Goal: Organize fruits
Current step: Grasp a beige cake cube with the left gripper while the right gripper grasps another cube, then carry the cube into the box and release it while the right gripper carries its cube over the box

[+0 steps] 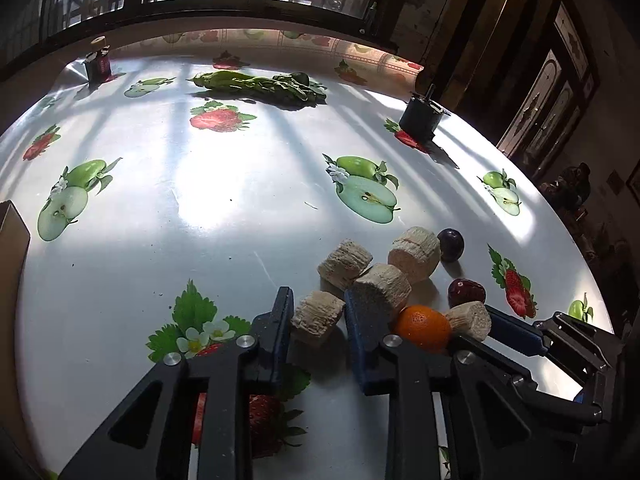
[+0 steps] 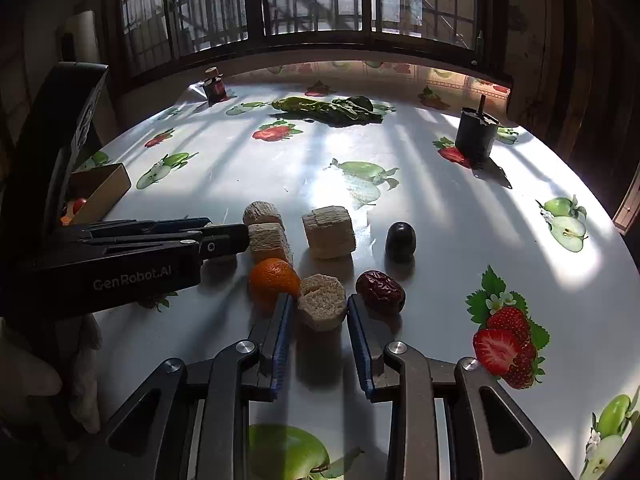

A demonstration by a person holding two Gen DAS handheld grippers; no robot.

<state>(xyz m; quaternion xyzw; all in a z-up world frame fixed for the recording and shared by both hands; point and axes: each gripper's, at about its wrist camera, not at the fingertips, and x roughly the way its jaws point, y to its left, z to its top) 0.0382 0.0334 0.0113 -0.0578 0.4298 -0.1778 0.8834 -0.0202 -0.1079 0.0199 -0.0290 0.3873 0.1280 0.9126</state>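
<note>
Several beige cut chunks lie at the table's near side with an orange [image 1: 424,326] [image 2: 274,278], a red date [image 1: 466,292] [image 2: 380,291] and a dark plum [image 1: 451,244] [image 2: 400,241]. My left gripper [image 1: 318,314] is open, its fingers either side of one beige chunk [image 1: 318,318], not closed on it. My right gripper [image 2: 318,316] is open around another beige chunk [image 2: 322,300], between the orange and the date. The left gripper also shows in the right wrist view [image 2: 224,236].
A cardboard box [image 2: 102,190] holding fruit stands at the left edge. Green leafy vegetables [image 1: 260,85] [image 2: 328,110] lie at the back. A small dark bottle [image 1: 98,60] and a black cup [image 1: 420,114] [image 2: 476,132] stand near the far edge.
</note>
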